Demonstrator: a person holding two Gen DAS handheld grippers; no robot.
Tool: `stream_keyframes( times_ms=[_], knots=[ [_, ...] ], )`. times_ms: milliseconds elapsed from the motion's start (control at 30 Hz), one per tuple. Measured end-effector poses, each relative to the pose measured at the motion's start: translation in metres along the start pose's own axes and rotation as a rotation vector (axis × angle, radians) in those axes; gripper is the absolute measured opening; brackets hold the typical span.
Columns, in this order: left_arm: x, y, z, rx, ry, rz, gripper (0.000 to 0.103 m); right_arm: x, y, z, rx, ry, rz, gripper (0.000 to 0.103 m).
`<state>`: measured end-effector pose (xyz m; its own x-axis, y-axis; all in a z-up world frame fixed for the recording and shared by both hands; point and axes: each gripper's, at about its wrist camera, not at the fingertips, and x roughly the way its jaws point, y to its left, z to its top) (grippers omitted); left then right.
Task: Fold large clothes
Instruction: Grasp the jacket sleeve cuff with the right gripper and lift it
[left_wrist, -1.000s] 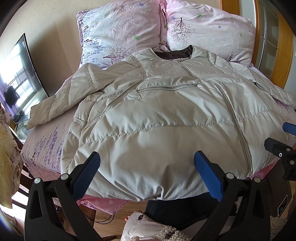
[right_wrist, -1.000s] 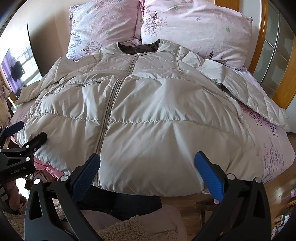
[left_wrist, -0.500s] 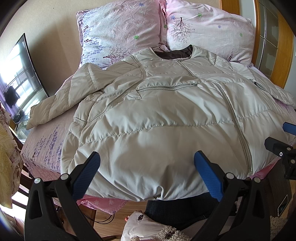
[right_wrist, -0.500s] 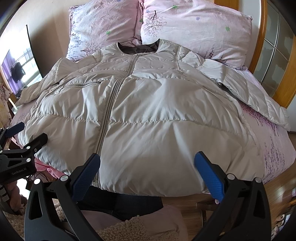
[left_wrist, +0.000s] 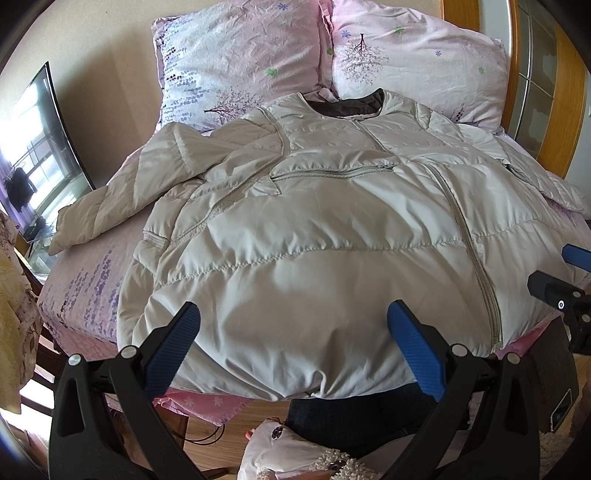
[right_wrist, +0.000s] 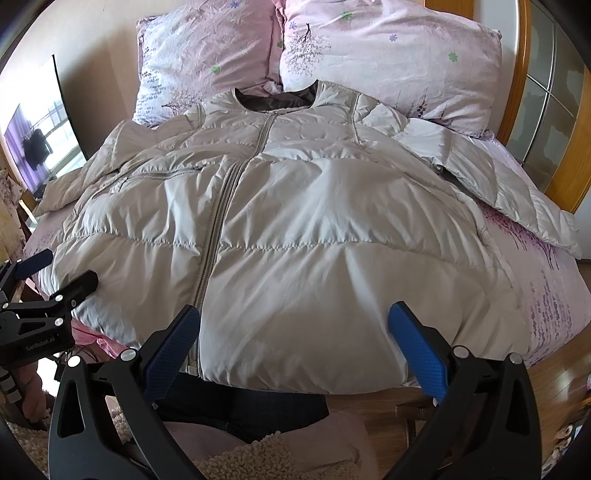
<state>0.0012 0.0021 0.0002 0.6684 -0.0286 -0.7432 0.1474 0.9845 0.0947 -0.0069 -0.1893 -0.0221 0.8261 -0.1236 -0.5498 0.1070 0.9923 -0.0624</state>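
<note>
A pale beige quilted jacket lies front up and zipped on the bed, collar toward the pillows, both sleeves spread outward. Its hem hangs over the bed's near edge. My left gripper hovers open above the hem left of the zipper, nothing between its blue pads. My right gripper is open over the hem right of the zipper, also holding nothing. In the left wrist view the right gripper appears at the right edge. The left gripper shows at the left edge of the right wrist view.
Two pink floral pillows lean at the head of the bed. A wooden headboard rises at the right. A television stands left of the bed. The person's legs and wooden floor are below the hem.
The right wrist view has drifted slightly, with the left gripper appearing a little further right in it. The jacket has not moved and both grippers stay open.
</note>
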Motion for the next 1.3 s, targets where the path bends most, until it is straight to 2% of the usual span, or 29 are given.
stream_keyframes(
  times_ms=[200,333,400,467,633,667,767,900,1000,1100,1300],
  knots=[
    [-0.002,-0.002,-0.001,0.004,-0.02,-0.047,0.101,-0.009,-0.022,0.006,0.053,-0.12,0.019,0.102],
    [-0.003,0.006,0.005,-0.02,-0.05,-0.067,0.101,-0.021,-0.061,0.016,0.169,-0.252,0.127,0.102],
    [-0.003,0.014,0.01,-0.047,-0.076,-0.075,0.101,-0.025,-0.088,0.021,0.261,-0.305,0.16,0.102],
    [-0.005,0.025,0.014,-0.085,-0.135,-0.092,0.101,-0.027,-0.12,0.028,0.376,-0.337,0.158,0.102],
    [-0.001,0.052,0.031,-0.139,-0.172,-0.152,0.101,-0.016,-0.211,0.033,0.705,-0.341,0.161,0.101],
    [0.002,0.056,0.035,-0.154,-0.166,-0.174,0.101,-0.01,-0.234,0.03,0.807,-0.338,0.16,0.09],
    [0.016,0.071,0.049,-0.203,-0.128,-0.224,0.101,0.006,-0.285,0.023,0.99,-0.307,0.15,0.074],
    [0.034,0.088,0.067,-0.23,-0.093,-0.23,0.101,0.028,-0.343,0.004,1.201,-0.262,0.088,0.064],
    [0.043,0.098,0.08,-0.241,-0.119,-0.275,0.101,0.038,-0.375,-0.011,1.321,-0.24,0.017,0.058],
    [0.051,0.107,0.093,-0.261,-0.15,-0.304,0.101,0.042,-0.396,-0.021,1.38,-0.248,0.007,0.055],
    [0.077,0.118,0.122,-0.314,-0.088,-0.353,0.101,0.046,-0.41,-0.018,1.383,-0.244,-0.053,0.036]
  ],
)
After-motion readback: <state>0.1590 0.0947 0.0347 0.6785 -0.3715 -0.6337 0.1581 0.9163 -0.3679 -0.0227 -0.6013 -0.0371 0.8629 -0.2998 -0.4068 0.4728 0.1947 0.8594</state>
